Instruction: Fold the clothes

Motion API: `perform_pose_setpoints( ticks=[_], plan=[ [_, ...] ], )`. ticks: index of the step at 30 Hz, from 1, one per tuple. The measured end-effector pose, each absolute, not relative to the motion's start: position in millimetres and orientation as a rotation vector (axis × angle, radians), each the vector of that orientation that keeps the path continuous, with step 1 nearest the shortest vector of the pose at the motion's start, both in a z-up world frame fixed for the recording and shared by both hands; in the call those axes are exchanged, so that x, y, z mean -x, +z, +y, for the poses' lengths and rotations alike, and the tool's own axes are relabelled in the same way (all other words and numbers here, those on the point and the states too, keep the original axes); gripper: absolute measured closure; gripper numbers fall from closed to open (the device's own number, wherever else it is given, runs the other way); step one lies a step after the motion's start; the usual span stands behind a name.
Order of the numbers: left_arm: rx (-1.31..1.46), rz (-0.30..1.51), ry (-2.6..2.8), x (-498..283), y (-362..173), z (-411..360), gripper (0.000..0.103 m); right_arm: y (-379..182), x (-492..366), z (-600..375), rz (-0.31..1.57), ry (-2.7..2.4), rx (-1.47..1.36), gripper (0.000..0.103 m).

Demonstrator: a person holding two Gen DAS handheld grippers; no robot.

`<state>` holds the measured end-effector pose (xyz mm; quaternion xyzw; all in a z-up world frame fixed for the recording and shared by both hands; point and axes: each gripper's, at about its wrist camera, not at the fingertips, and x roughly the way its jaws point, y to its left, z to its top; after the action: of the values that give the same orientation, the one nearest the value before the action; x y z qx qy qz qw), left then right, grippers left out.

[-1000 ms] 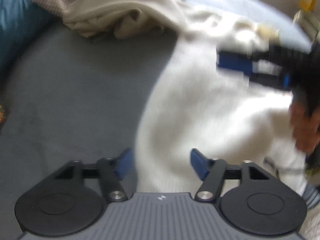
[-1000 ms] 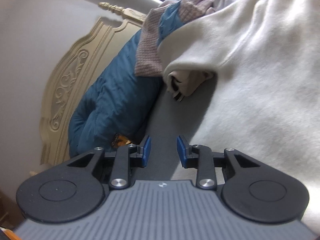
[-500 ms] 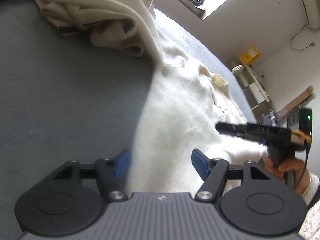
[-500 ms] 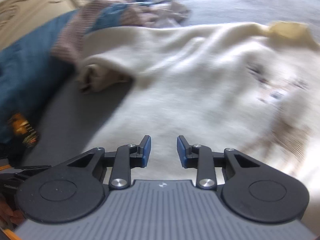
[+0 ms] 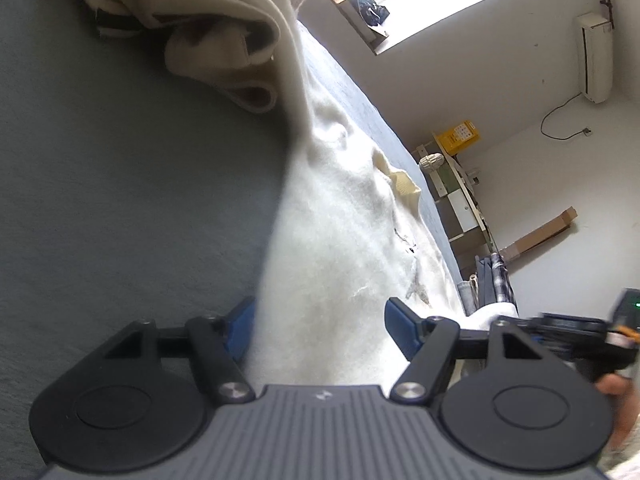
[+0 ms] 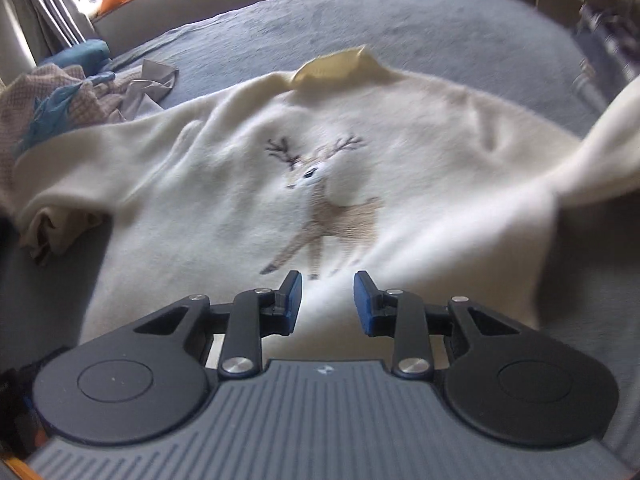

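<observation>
On the grey bed cover (image 6: pixel 460 20), wide and flat, lies the cream sweater (image 6: pixel 224 184), front up, its body spread across the middle of the bed. Deer motif (image 6: pixel 328 208) faces me on the chest; yellowish collar (image 6: pixel 336 66) points away toward the far edge. One sleeve (image 6: pixel 592 160) rises off to my right, out of the picture. The other sleeve end (image 6: pixel 56 220) sits bunched at the left, cuff turned in on itself.

Beyond the left shoulder, a heap of other clothes (image 6: pixel 60 100), pinkish knit and blue fabric, just beside the sweater.

My right gripper (image 6: pixel 327 300) hovers over the sweater's lower hem, jaws a narrow gap apart, nothing between the pads, only fabric below.

My left gripper (image 5: pixel 320 328) comes in low along the sweater's side edge, jaws spread wide. The cream edge runs between the blue fingers (image 5: pixel 400 328); whether the left one touches it I cannot tell. No pinch on it.

Far wall: a shelf (image 5: pixel 460 200), a yellow box (image 5: pixel 460 136) on top.
</observation>
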<state>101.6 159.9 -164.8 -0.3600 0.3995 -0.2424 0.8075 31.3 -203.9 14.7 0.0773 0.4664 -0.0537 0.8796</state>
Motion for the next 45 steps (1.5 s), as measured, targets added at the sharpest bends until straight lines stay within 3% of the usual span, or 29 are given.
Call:
perform_pose_setpoints(
  ticks=[5,12,19,25,35,37,39,45],
  plan=[
    [0.697,0.896,-0.511,-95.8,-153.0,157.0,0.033,50.0,-1.5,-214.5,0.897,-0.161,-0.232,0.068],
    [0.581,0.833,-0.439,-69.0,-148.9,149.3,0.034,-39.9,32.4,-275.7,0.910,-0.225,-0.459,0.067],
    [0.478,0.846,-0.322,-46.1,-118.4,140.0,0.034,-35.8,70.9,-363.1,0.887,-0.246,-0.614,0.065],
    [0.281,0.866,-0.217,-40.0,-91.2,139.2,0.034,-69.3,88.3,-368.7,1.061,-0.014,-0.625,0.063],
    [0.353,1.115,-0.101,-28.7,-111.5,128.4,0.034,-110.3,115.8,-354.8,1.140,0.308,-0.711,0.062],
    [0.366,1.130,-0.079,-24.8,-117.5,124.8,0.034,-114.6,113.0,-340.3,1.149,0.384,-0.660,0.068],
    [0.350,1.117,-0.056,-21.0,-118.2,120.4,0.035,-120.0,112.7,-328.0,1.160,0.427,-0.609,0.092],
    [0.355,1.131,-0.081,-8.0,-106.0,120.2,0.037,-83.6,145.3,-362.2,0.975,0.568,-0.729,0.098]
  ],
)
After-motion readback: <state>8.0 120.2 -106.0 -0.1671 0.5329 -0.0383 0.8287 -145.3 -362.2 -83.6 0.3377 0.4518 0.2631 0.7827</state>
